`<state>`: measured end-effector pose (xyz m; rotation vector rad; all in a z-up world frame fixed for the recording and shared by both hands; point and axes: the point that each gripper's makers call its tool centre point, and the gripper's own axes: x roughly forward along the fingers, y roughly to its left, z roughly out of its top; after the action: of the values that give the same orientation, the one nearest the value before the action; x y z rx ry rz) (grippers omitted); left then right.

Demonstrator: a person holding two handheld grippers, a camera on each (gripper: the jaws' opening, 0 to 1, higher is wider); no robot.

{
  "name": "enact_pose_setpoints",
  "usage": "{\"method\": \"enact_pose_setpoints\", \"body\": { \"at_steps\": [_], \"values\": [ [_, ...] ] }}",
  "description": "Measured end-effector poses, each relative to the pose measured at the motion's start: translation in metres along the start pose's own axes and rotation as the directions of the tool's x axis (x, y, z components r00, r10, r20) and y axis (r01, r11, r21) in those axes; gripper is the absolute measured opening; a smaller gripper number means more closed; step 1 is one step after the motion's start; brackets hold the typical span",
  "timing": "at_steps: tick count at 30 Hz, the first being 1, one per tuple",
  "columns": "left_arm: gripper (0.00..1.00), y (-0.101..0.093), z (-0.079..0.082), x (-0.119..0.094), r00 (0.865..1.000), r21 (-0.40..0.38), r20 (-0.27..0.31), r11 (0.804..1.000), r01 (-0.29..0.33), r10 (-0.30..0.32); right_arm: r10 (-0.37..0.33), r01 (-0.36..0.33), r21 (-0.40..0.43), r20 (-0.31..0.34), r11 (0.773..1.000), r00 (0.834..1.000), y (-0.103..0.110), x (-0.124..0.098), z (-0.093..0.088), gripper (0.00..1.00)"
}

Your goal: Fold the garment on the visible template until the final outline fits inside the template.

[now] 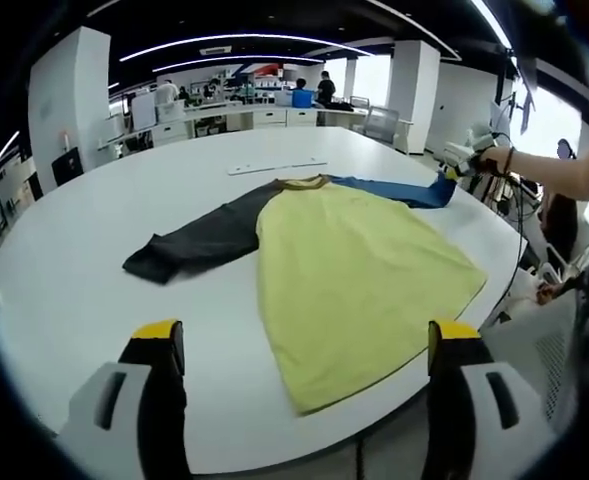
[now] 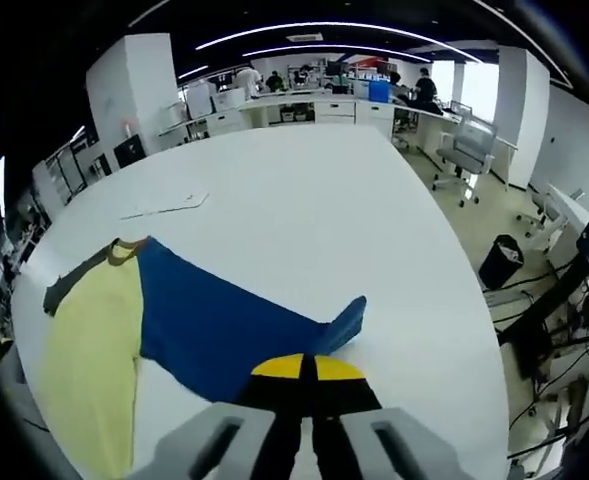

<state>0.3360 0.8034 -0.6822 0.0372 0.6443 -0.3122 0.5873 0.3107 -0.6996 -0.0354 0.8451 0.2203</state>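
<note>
A shirt lies flat on the white round table (image 1: 64,270), with a yellow body (image 1: 354,280), a dark grey sleeve (image 1: 199,243) and a blue sleeve (image 1: 399,190). My left gripper (image 1: 306,335) stands open near the table's front edge, its jaws wide on either side of the yellow hem and touching nothing. My right gripper (image 2: 304,368) is shut on the edge of the blue sleeve (image 2: 214,325), close to the cuff (image 2: 346,320). In the left gripper view the right gripper (image 1: 466,158) sits at the sleeve's far end, held by a person's hand.
A thin white strip (image 1: 274,165) lies on the table beyond the collar. Off the table's side stand an office chair (image 2: 464,145) and a black bin (image 2: 499,260). Desks and people (image 1: 326,88) are at the back of the room.
</note>
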Motion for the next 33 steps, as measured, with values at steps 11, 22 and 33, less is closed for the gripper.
{"method": "enact_pose_setpoints", "body": {
  "at_steps": [11, 22, 33],
  "values": [
    [0.99, -0.002, -0.006, 0.003, 0.999, 0.004, -0.032, 1.000, 0.026, -0.025, 0.045, -0.044, -0.052, 0.017, 0.998, 0.999, 0.032, 0.003, 0.019, 0.00],
    [0.99, -0.011, 0.005, 0.001, 0.999, -0.044, 0.009, 0.998, 0.050, -0.049, 0.104, -0.102, -0.082, 0.021, 0.991, 0.994, 0.061, 0.019, 0.036, 0.00],
    [0.99, -0.011, 0.007, 0.001, 0.998, -0.065, 0.031, 0.996, 0.060, -0.058, 0.142, -0.141, -0.133, -0.008, 0.981, 0.990, 0.090, 0.034, 0.046, 0.00]
  ]
}}
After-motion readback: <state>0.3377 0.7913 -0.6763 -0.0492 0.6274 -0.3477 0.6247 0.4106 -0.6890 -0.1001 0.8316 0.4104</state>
